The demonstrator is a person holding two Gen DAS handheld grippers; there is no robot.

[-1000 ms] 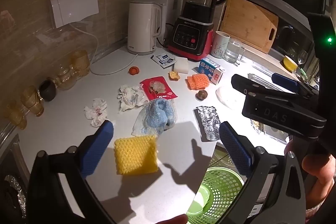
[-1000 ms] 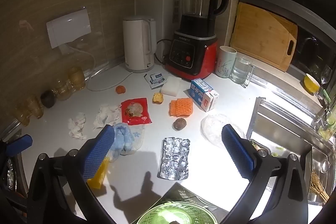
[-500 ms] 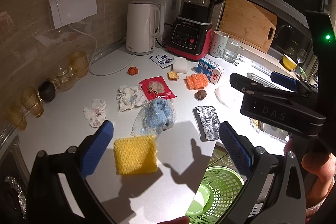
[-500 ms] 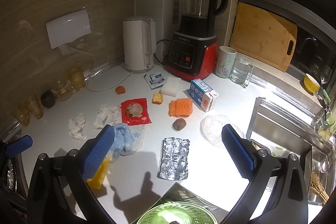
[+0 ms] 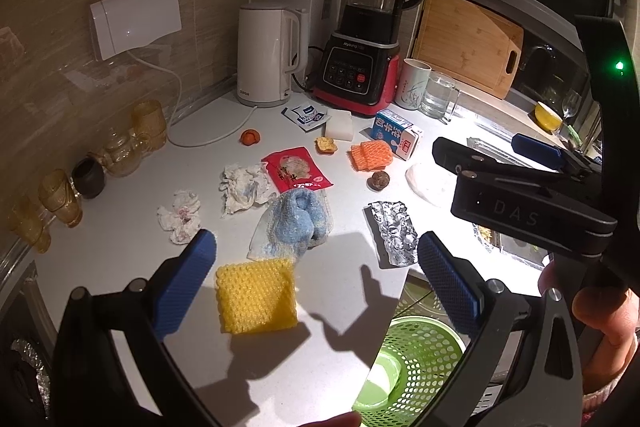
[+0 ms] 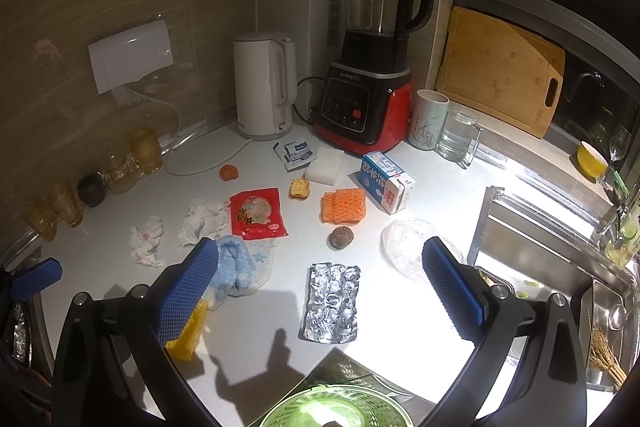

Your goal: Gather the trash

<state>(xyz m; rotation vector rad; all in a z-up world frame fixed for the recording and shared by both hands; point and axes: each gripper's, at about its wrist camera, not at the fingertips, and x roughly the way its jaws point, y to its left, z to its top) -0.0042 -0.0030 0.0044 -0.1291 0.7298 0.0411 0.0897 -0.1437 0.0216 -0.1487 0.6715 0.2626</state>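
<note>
The left claw (image 5: pixel 316 277) is wide open above the white desk (image 5: pixel 120 247), over the flat yellow foam net square (image 5: pixel 257 295). Right of it, the crumpled silver foil sheet (image 6: pixel 331 302) lies flat, its long axis running from the green mesh basket (image 6: pixel 340 407) toward the wall. The right claw (image 6: pixel 320 289) is also wide open and empty above this sheet.

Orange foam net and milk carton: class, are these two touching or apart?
Apart. The right wrist view shows a strip of white counter between the orange foam net and the milk carton; the left wrist view has them overlapping.
</note>
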